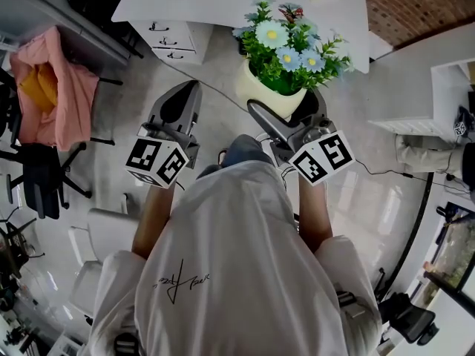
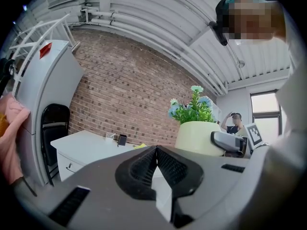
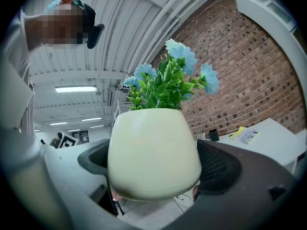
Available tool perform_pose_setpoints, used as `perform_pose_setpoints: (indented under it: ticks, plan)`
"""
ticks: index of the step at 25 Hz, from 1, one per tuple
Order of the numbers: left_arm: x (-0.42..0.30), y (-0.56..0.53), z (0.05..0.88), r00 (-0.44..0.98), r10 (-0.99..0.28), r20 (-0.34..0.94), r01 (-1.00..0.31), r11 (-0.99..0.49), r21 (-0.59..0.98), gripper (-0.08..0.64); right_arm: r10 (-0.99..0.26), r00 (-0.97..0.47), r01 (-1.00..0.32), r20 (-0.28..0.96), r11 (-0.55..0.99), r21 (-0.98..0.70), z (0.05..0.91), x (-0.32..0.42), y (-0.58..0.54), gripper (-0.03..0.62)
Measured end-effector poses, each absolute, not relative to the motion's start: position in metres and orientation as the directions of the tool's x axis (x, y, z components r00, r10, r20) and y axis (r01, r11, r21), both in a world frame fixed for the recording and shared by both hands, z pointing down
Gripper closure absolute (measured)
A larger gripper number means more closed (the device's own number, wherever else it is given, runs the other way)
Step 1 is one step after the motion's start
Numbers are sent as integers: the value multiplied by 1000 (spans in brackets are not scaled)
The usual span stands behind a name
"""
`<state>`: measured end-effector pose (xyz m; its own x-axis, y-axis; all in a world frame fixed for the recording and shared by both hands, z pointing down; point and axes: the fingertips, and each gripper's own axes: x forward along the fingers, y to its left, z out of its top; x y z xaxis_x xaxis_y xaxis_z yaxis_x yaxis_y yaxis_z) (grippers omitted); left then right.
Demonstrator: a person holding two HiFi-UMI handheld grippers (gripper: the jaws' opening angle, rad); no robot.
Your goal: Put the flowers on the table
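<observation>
Between the jaws of my right gripper [image 1: 286,104] I hold the pot [image 3: 153,152] of flowers [image 1: 286,47], gripped at both sides, in the air near the table [image 1: 223,2]. My left gripper [image 1: 180,99] has its jaws pressed together, empty.

Blue flowers [image 3: 168,80] in cream pot [image 3: 153,152], upright, held between fingers [image 3: 218,166] of right gripper [image 3: 153,164]
</observation>
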<state>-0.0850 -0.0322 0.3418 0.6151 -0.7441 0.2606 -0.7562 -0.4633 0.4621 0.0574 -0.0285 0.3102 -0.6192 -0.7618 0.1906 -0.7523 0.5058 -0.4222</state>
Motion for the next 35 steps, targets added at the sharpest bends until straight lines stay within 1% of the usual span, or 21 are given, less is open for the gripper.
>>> perform_pose_setpoints:
  ticks: [9, 17, 20, 25, 29, 35]
  plan:
    - [-88, -37, 343, 624, -746, 234, -745, -477, 467, 555, -780, -603, -765, 171, 503, -403, 310, 57, -32, 83]
    - [-81, -68, 350, 646, -726, 236, -735, -509, 447, 555, -794, -591, -769, 141, 502, -396, 318, 63, -58, 83]
    - [-85, -54, 339, 642, -731, 231, -740, -513, 435, 555, -790, -598, -764, 135, 511, -395, 312, 59, -45, 83]
    - [-101, 10, 313, 575, -773, 269, -791, -440, 425, 555, -734, -661, -710, 154, 546, -445, 299, 44, 11, 83]
    - [-110, 54, 301, 580, -770, 265, -789, -450, 419, 555, -738, -659, -709, 144, 546, -446, 289, 34, 56, 83]
    - [-102, 48, 300, 584, -773, 249, -788, -466, 402, 555, -742, -658, -711, 127, 559, -426, 288, 42, 47, 83]
